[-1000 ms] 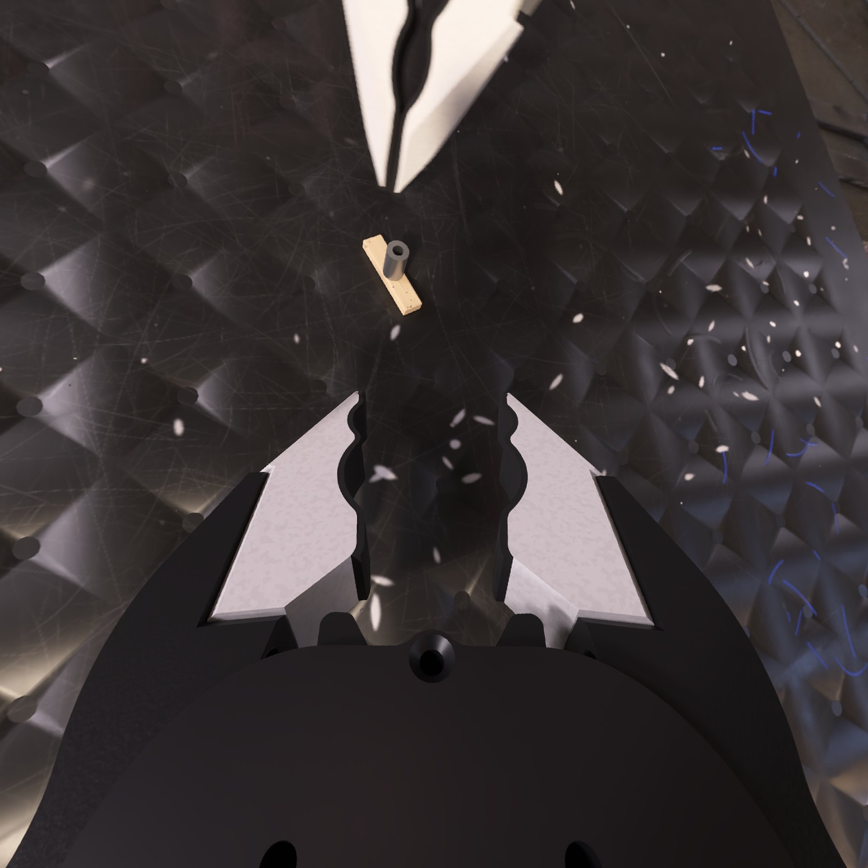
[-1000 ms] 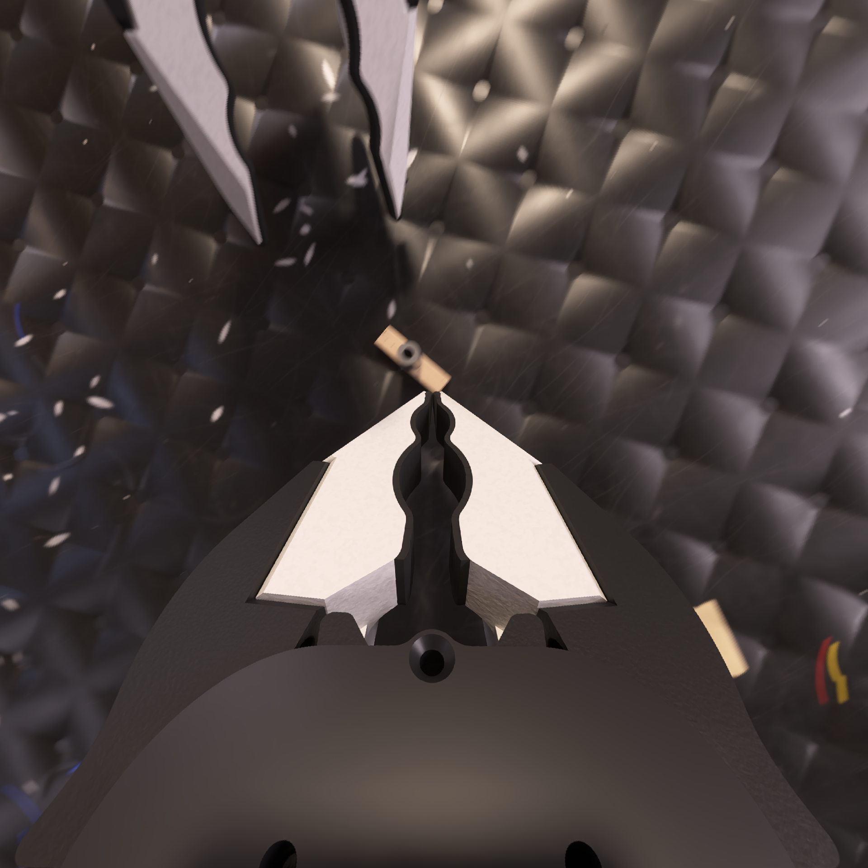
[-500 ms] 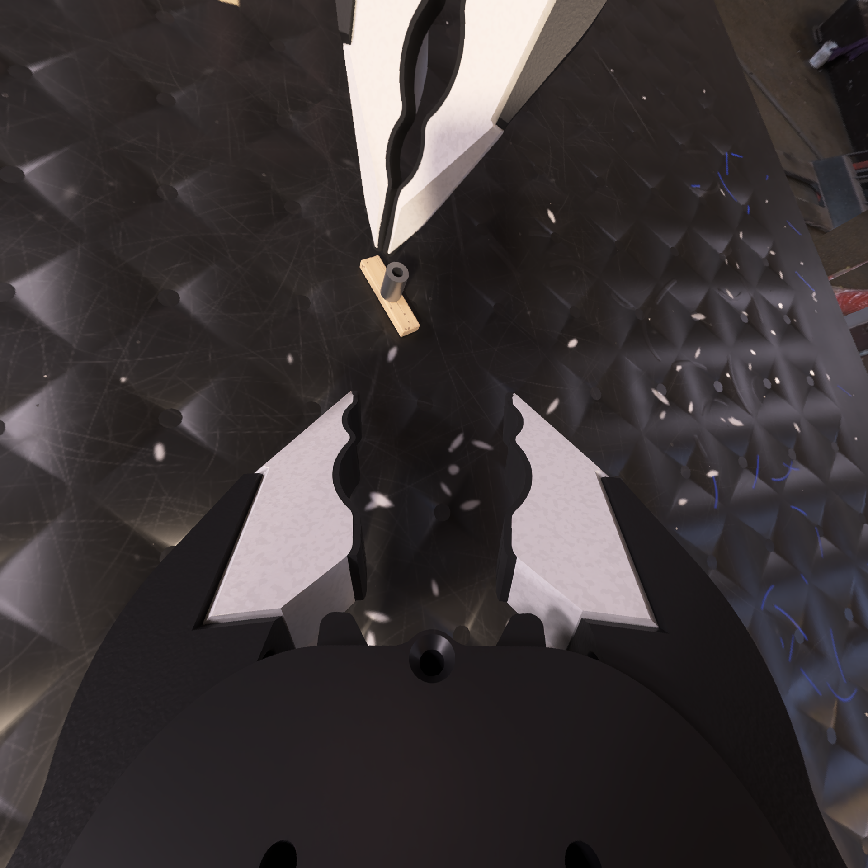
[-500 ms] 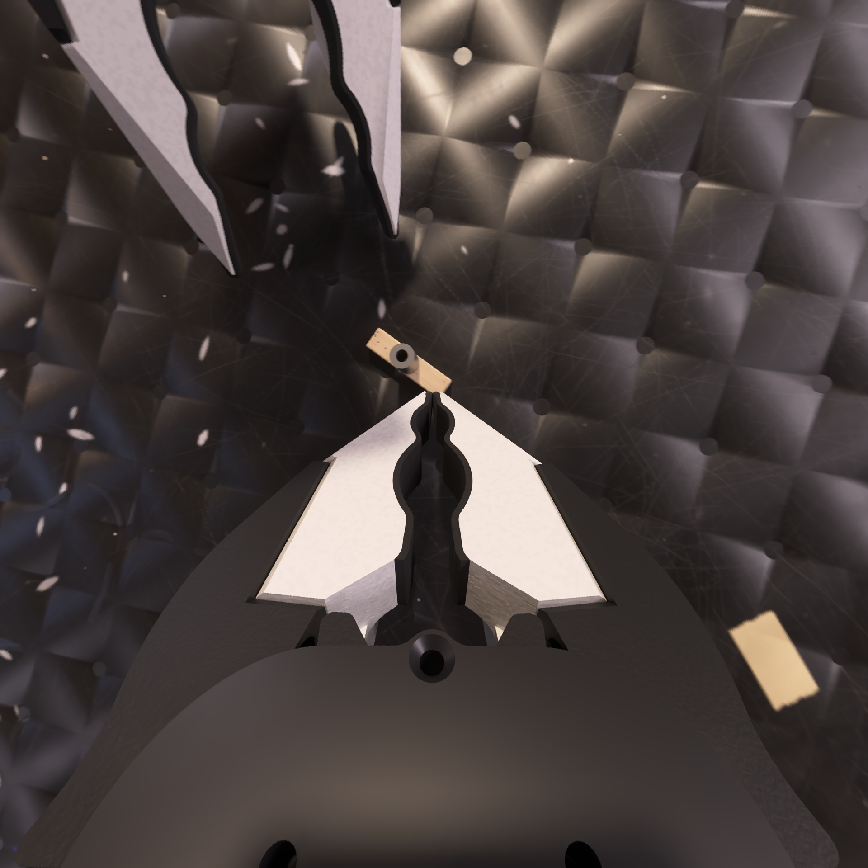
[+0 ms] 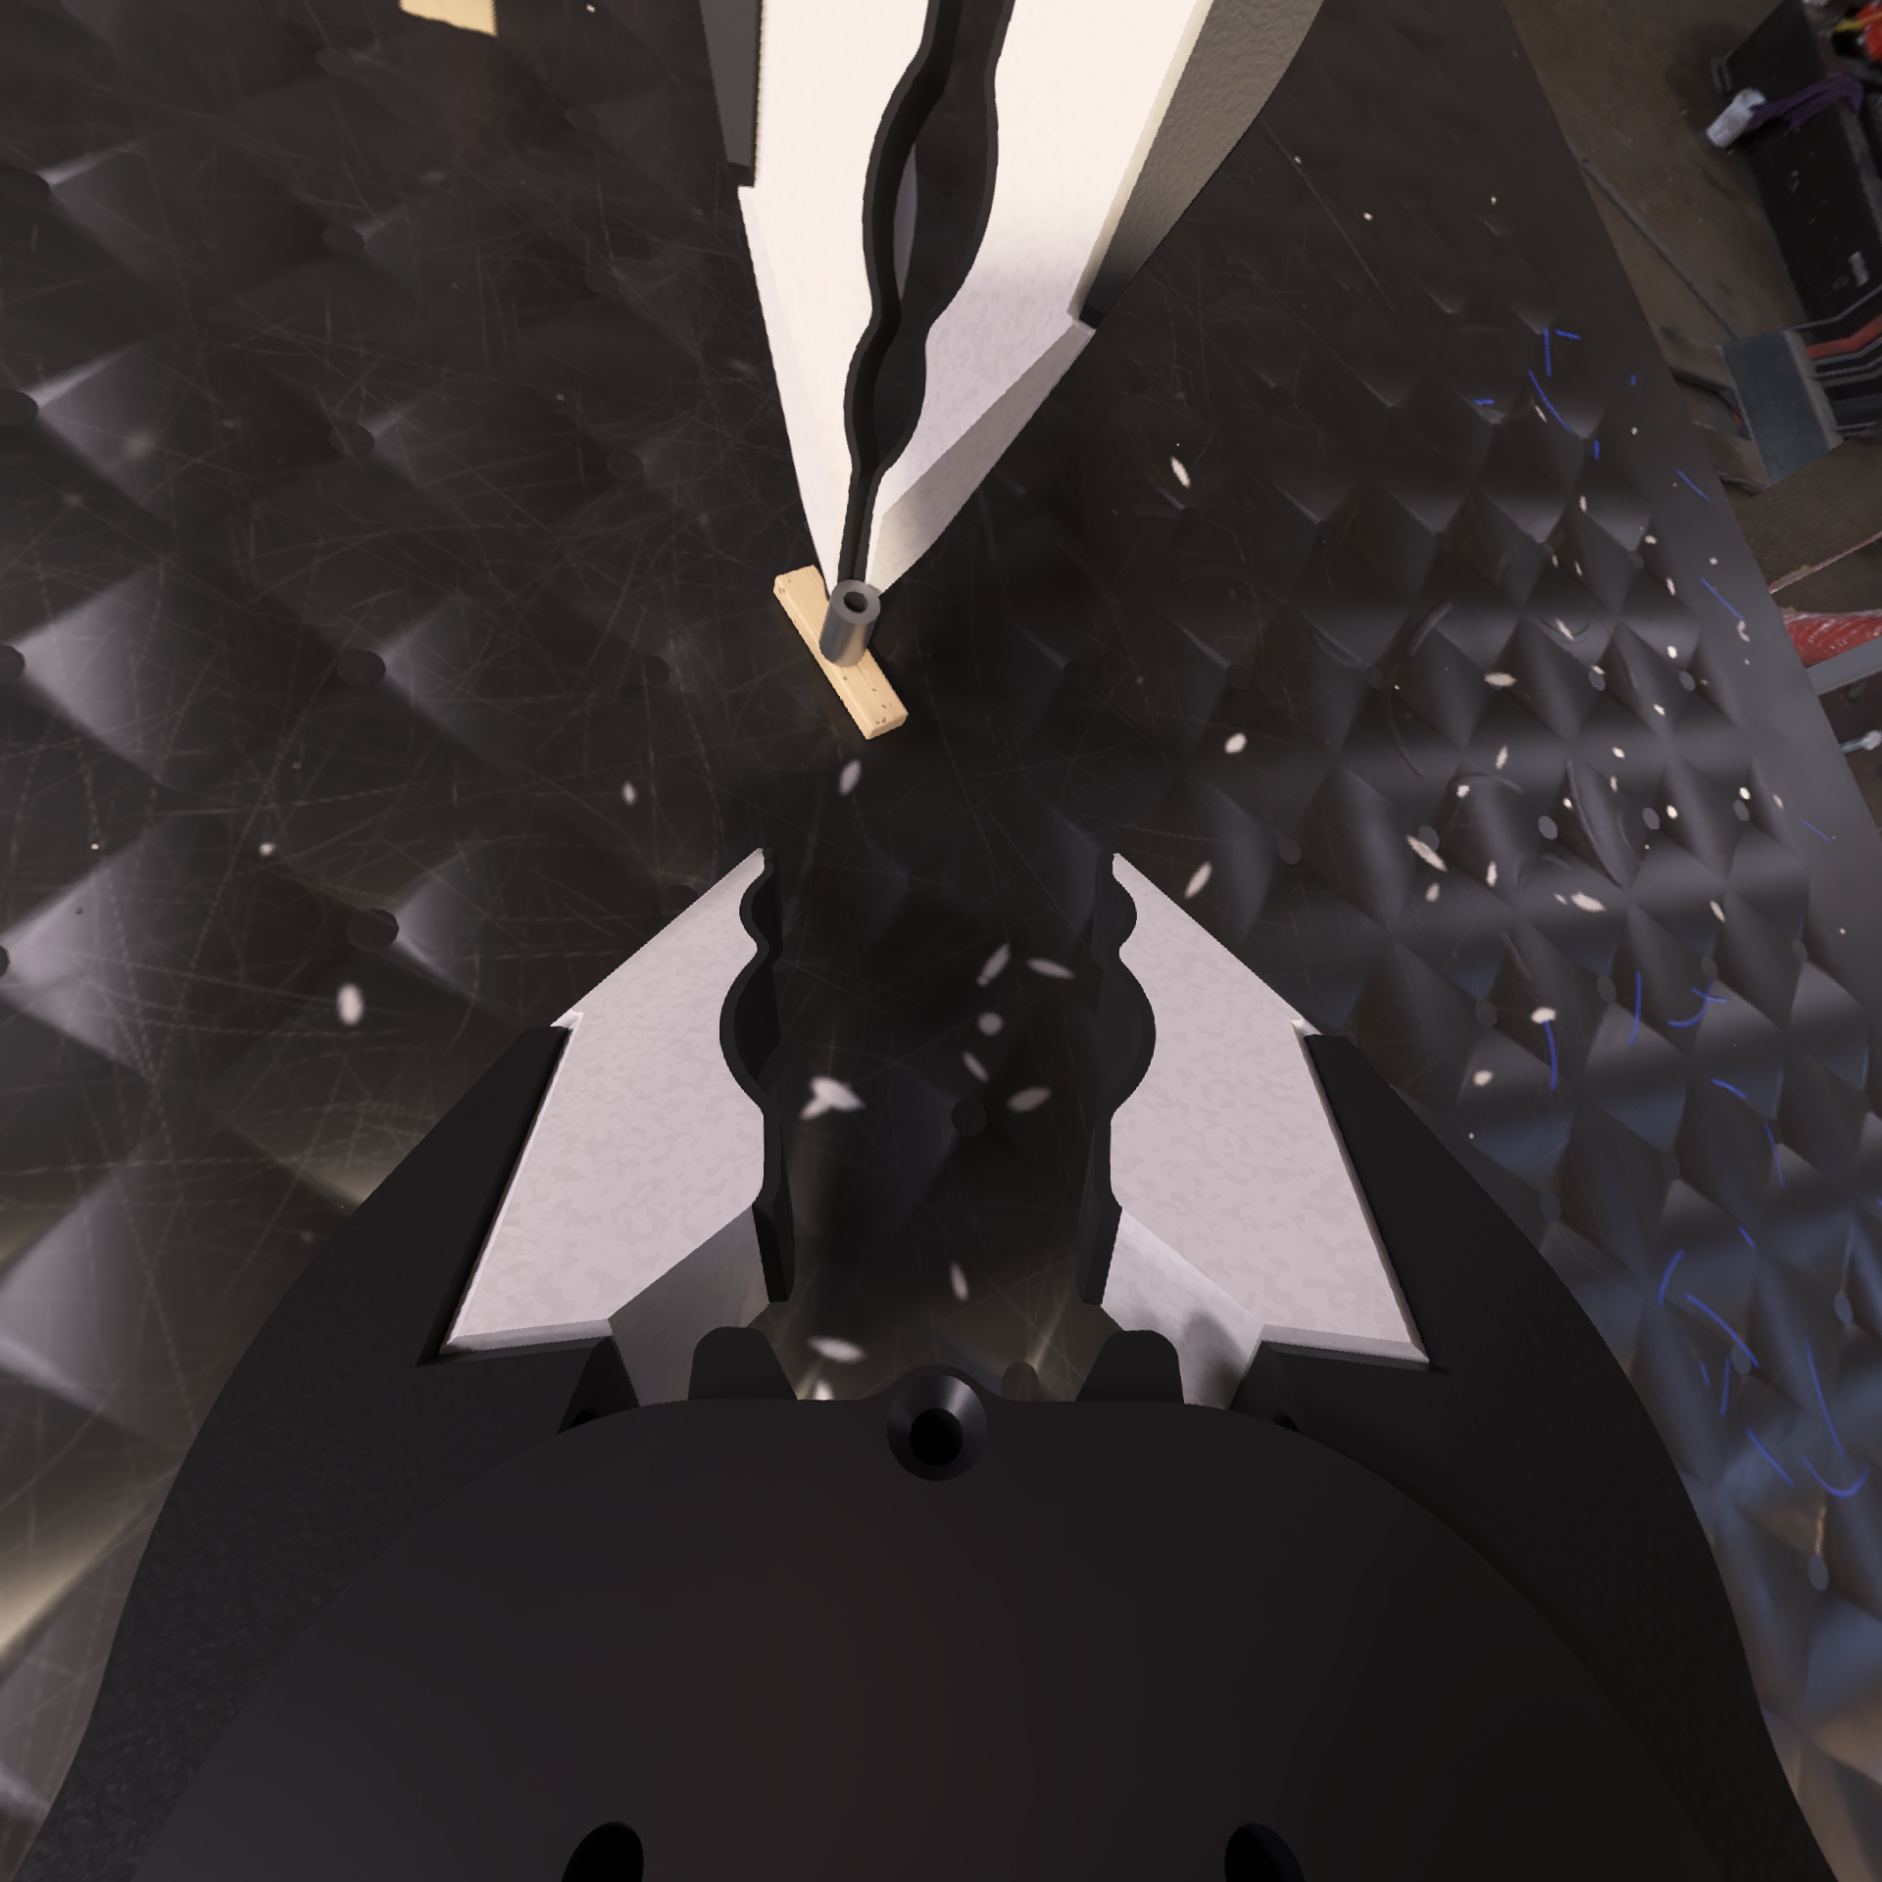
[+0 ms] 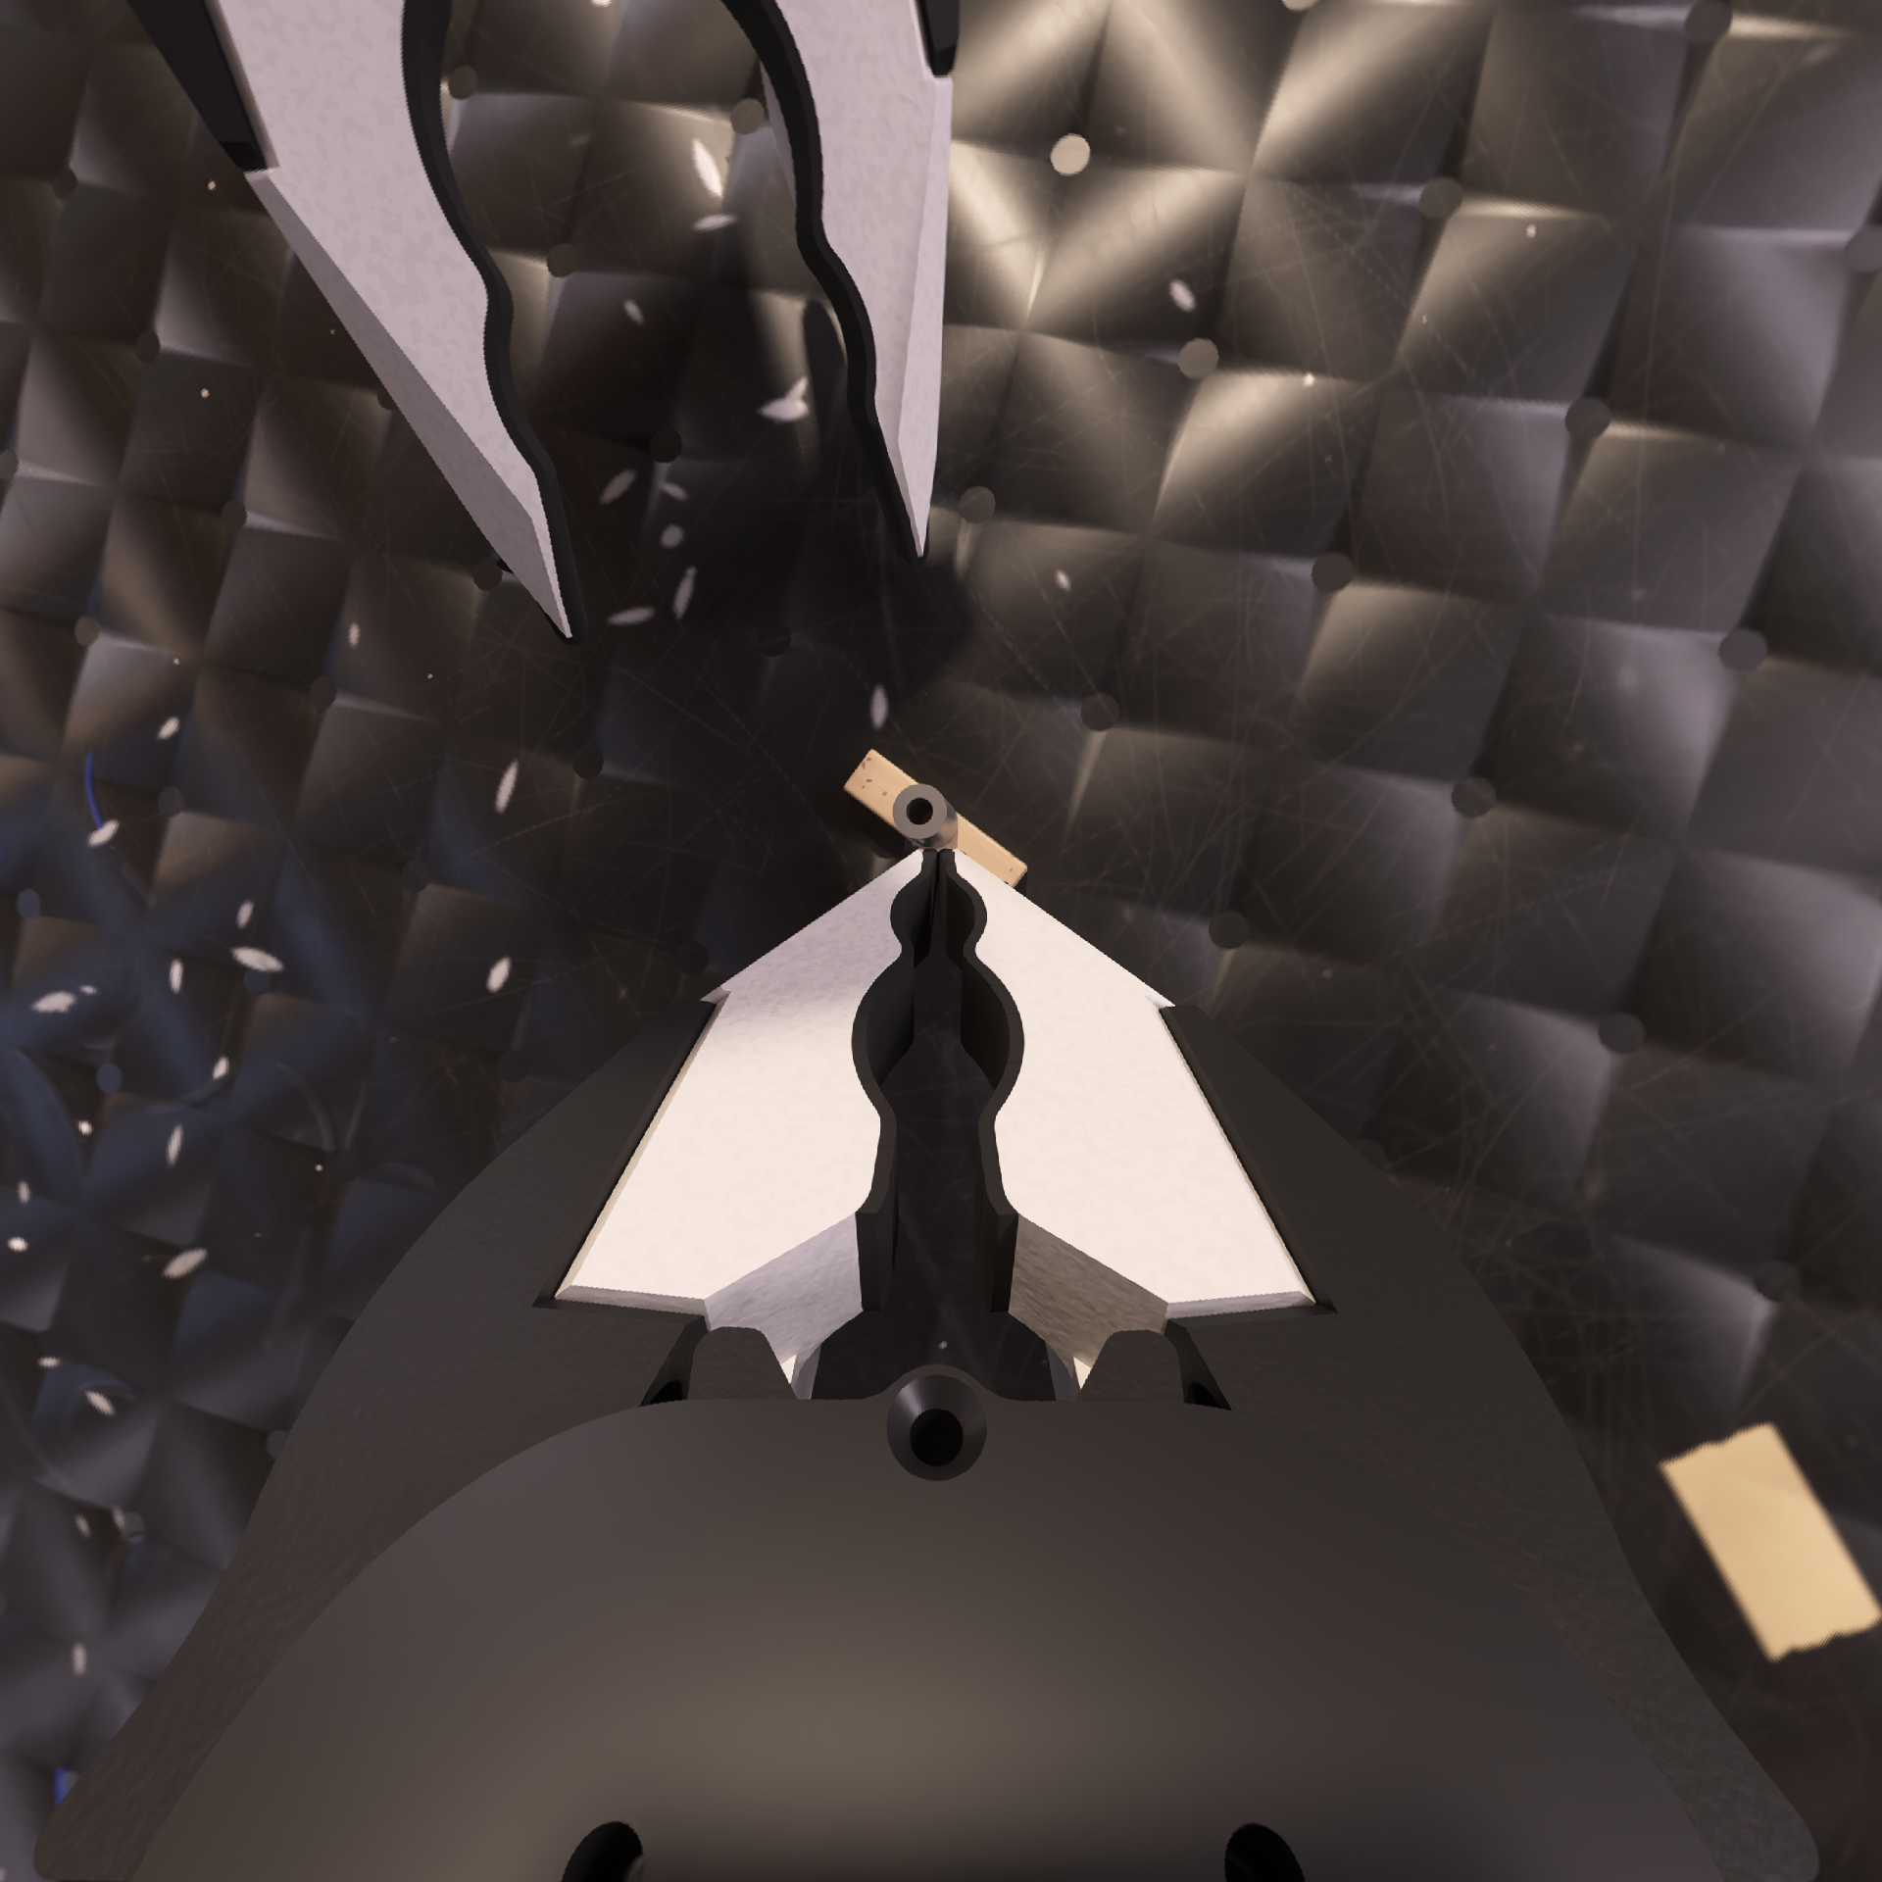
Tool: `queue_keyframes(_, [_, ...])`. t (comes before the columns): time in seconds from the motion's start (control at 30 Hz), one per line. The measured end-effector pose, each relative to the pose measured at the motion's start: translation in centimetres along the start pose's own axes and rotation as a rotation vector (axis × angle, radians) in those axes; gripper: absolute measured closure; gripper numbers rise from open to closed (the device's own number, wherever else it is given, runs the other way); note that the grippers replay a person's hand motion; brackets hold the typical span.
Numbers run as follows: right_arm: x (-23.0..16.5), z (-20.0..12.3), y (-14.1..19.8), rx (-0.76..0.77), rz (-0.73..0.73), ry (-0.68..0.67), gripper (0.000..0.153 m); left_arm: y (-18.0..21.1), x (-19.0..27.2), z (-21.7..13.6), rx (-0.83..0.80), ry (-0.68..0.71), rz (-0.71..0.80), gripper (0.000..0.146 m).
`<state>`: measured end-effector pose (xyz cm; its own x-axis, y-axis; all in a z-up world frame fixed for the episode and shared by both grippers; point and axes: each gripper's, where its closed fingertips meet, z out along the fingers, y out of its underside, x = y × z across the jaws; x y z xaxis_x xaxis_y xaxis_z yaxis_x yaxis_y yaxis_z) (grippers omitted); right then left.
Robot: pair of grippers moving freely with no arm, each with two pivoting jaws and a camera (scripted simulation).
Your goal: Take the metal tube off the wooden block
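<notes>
Right gripper (image 6: pixel 935 855) — fingers together — over dark, scratched, quilted-pattern metal surface (image 6: pixel 1426 611).

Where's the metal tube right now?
Upright on the wooden block, the metal tube is centre-frame in both wrist views, at the shut right gripper tips.

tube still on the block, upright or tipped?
On and upright. The metal tube stands on end on the wooden block, open bore up. The shut right gripper sits beside it, contact unclear.
</notes>
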<state>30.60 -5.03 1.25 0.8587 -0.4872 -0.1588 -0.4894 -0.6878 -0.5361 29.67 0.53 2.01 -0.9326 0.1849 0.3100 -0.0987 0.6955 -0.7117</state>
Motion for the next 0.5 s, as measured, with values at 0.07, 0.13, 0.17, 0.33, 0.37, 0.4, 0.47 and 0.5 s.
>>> queue_keyframes(0.07, [0.1, 0.0, -0.1, -0.001, -0.03, -0.003, 0.153, 0.0, 0.0, 0.0, -0.001, 0.002, 0.003, 0.084])
queue_keyframes(0.13, [0.0, -0.5, -0.2, 0.018, -0.041, 0.013, 0.147, -0.1, -0.1, 0.0, -0.002, 0.003, 0.003, 0.084])
queue_keyframes(0.17, [-0.2, -0.7, -0.3, 0.043, -0.06, 0.02, 0.145, -0.1, -0.1, 0.0, -0.004, 0.002, 0.005, 0.084])
queue_keyframes(0.33, [-1.2, -1.4, -0.2, 0.087, -0.353, 0.054, 0.141, -0.1, 0.1, 0.2, -0.004, 0.007, 0.019, 0.085])
queue_keyframes(0.37, [-1.3, -1.4, -0.3, 0.079, -0.427, 0.025, 0.141, -0.1, 0.1, 0.2, -0.002, 0.01, 0.02, 0.085])
queue_keyframes(0.4, [-1.2, -1.5, -0.3, 0.057, -0.507, 0.002, 0.141, -0.2, 0.1, 0.2, -0.001, 0.012, 0.019, 0.085])
queue_keyframes(0.47, [-0.6, -1.4, -0.4, -0.013, -0.671, -0.036, 0.141, -0.2, 0.1, 0.3, -0.002, 0.01, 0.018, 0.085])
queue_keyframes(0.5, [-0.4, -1.3, -0.4, -0.053, -0.731, -0.067, 0.141, -0.2, 0.1, 0.3, -0.003, 0.006, 0.018, 0.085])
